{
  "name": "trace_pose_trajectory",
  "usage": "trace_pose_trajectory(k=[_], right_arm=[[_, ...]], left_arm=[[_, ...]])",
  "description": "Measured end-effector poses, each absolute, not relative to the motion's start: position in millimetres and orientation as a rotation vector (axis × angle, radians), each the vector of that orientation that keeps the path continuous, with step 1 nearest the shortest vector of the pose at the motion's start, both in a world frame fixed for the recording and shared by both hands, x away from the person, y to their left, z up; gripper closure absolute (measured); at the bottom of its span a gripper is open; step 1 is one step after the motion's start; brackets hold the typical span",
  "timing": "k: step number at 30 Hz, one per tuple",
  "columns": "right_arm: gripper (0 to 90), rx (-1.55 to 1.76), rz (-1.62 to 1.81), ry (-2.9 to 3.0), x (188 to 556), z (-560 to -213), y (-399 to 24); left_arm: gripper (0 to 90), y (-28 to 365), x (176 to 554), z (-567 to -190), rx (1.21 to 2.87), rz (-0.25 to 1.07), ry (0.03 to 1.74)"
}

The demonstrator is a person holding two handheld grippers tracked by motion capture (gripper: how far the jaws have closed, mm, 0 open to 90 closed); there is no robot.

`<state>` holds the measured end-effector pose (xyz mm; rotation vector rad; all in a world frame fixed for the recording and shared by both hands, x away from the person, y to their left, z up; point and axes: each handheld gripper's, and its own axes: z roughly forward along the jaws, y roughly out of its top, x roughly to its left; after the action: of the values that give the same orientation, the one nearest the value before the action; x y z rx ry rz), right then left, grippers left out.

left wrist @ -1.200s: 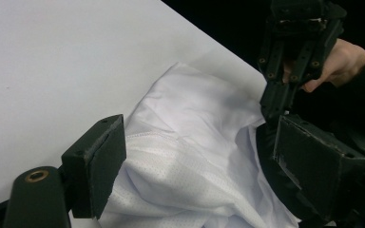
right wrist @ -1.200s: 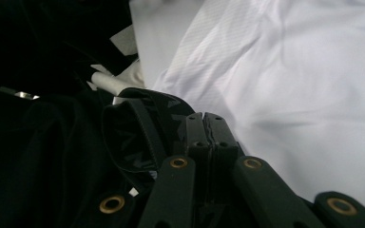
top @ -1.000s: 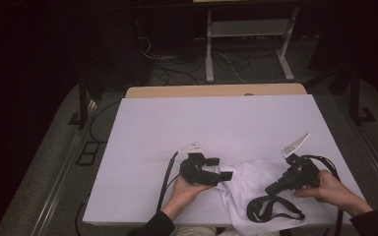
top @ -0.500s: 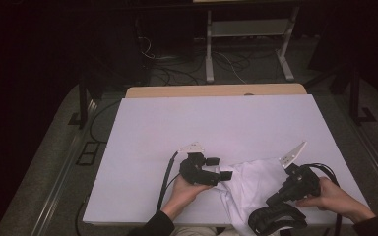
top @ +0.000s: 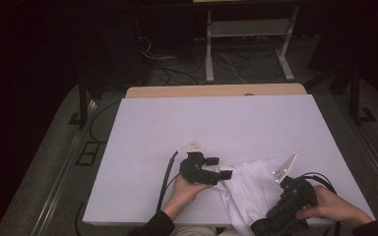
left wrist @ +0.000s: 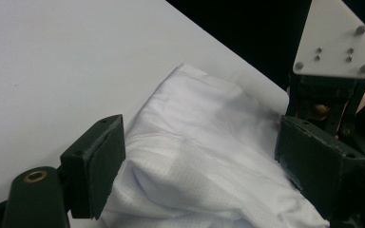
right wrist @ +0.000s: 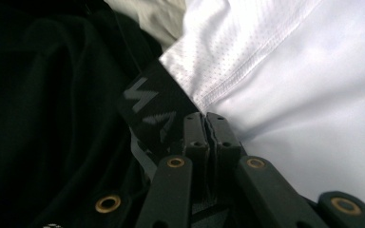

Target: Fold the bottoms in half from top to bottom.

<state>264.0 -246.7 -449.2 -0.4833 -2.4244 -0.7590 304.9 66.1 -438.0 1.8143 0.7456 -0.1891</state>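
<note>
White cloth, a thin mesh-textured garment, lies crumpled on the near right part of the white table in the high view, reaching to the near edge. The left gripper rests on the table just beside the cloth's left edge, held in the left hand, its jaws standing apart and pointing at the cloth. The right gripper is at the near edge over the cloth's lower right part, held in the right hand, with its grey plate tilted up. Whether its tips touch the cloth cannot be told from here.

In the left gripper view, the left gripper has its jaws wide apart, and the cloth lies between and beyond them. The left pad sits against a fold of the cloth, while the right pad sits at its far side; neither presses it. Behind stands the right gripper's plate.

In the right gripper view, the right gripper has its jaws closed together with nothing seen between them. Its tips sit at the hemmed edge of the cloth, beside a black strap bearing grey angular marks that cannot be read as letters. Dark fabric lies to the left.
</note>
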Motion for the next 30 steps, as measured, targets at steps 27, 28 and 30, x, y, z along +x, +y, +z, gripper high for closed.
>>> trace_pose_trajectory(k=[27, 28, 30], right_arm=[[66.8, -0.502, -0.913, -2.537, 274.6, -410.9, -249.1], [64.5, -0.519, -0.930, -2.545, 275.8, -409.0, -249.8], [60.6, -0.546, -0.960, -2.549, 280.0, -406.0, -251.8]], left_arm=[[16.1, 65.8, 312.4, -435.9, 1.820, -0.173, 0.775], [16.1, 65.5, 312.7, -435.6, 1.817, -0.173, 0.776], [15.9, 65.6, 313.6, -435.0, 1.820, -0.175, 0.777]])
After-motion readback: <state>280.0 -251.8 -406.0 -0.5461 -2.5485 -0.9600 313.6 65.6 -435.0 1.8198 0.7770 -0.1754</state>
